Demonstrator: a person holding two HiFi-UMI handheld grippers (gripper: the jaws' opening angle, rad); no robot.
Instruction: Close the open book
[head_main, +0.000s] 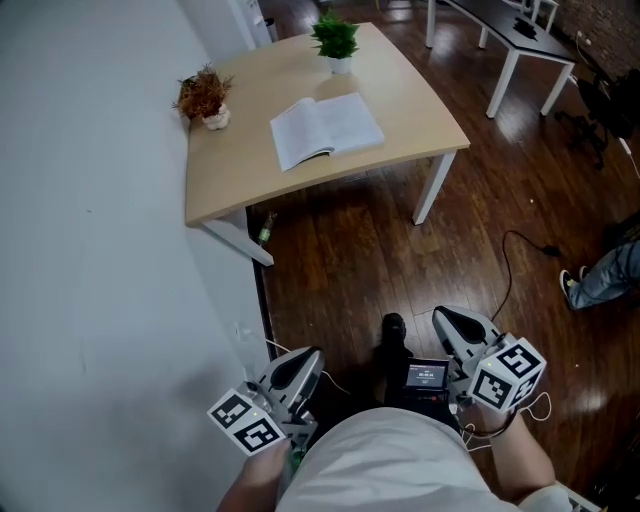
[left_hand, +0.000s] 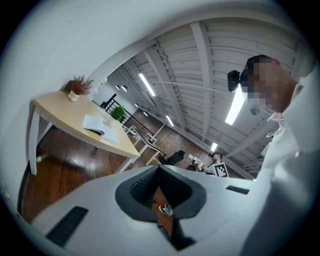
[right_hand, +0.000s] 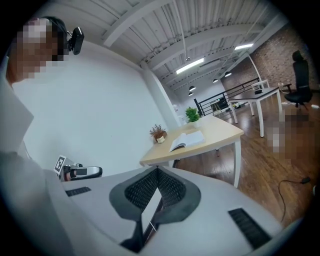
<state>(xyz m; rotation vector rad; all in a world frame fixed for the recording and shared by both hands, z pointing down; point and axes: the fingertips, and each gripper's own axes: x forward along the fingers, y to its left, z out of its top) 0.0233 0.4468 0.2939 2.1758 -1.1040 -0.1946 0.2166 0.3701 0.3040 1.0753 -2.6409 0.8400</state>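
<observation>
Low beside the torso (head_main: 390, 465), left tongs (head_main: 308, 354) and right tongs (head_main: 446, 320) point forward, closed, empty.

White-paged open book (head_main: 326, 128), pale wood counter (head_main: 230, 185) on white legs, green plant (head_main: 335, 35), rust-brown plant (head_main: 203, 92), dark brown plank floor (head_main: 380, 250), white wall (head_main: 100, 250); black-and-white square markers on the grey left hand-held gripper (head_main: 308, 356) and right hand-held gripper (head_main: 452, 318)
</observation>
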